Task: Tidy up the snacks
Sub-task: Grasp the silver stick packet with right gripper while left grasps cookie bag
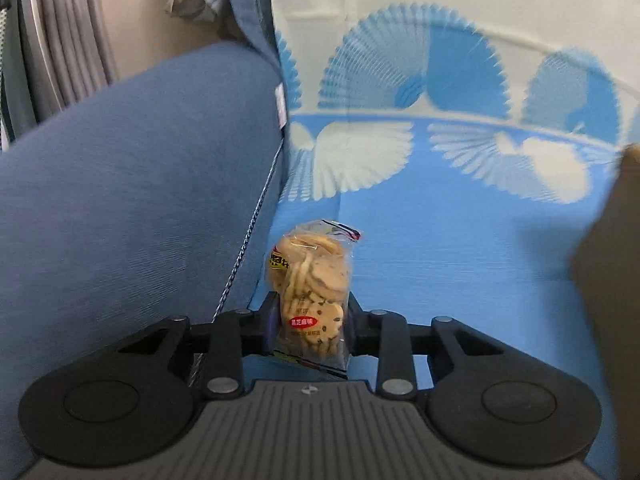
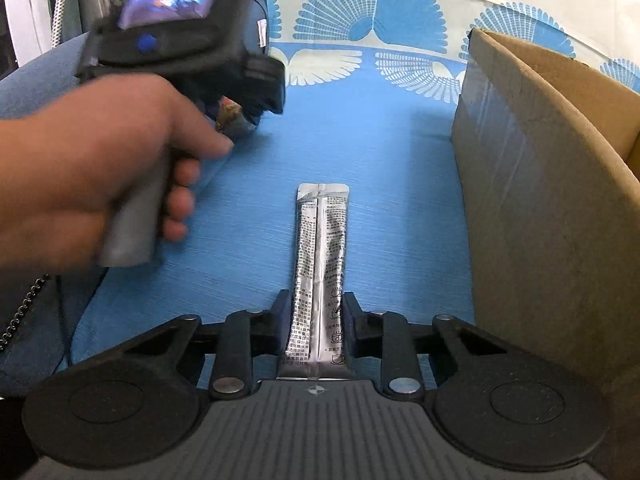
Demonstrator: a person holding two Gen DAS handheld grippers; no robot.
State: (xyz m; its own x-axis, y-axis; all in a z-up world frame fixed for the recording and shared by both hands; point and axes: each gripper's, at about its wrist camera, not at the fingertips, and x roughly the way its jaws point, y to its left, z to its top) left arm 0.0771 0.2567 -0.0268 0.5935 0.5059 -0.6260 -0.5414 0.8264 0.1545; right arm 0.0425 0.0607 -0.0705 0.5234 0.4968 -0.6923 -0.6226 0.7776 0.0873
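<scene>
My left gripper (image 1: 310,322) is shut on a clear packet of small round crackers (image 1: 310,276), held upright above the blue cloth (image 1: 460,280). My right gripper (image 2: 316,320) is shut on a long silver stick sachet (image 2: 322,256) with black print, which points forward over the blue cloth (image 2: 360,152). In the right wrist view the left gripper (image 2: 240,116) and the hand holding it are at the left, with the cracker packet partly visible in its jaws. An open cardboard box (image 2: 540,208) stands to the right of my right gripper.
A blue-grey cushion (image 1: 132,184) rises at the left of the cloth. The cardboard box edge (image 1: 608,264) shows at the right in the left wrist view. The cloth has a white far end with blue fan patterns (image 2: 372,12).
</scene>
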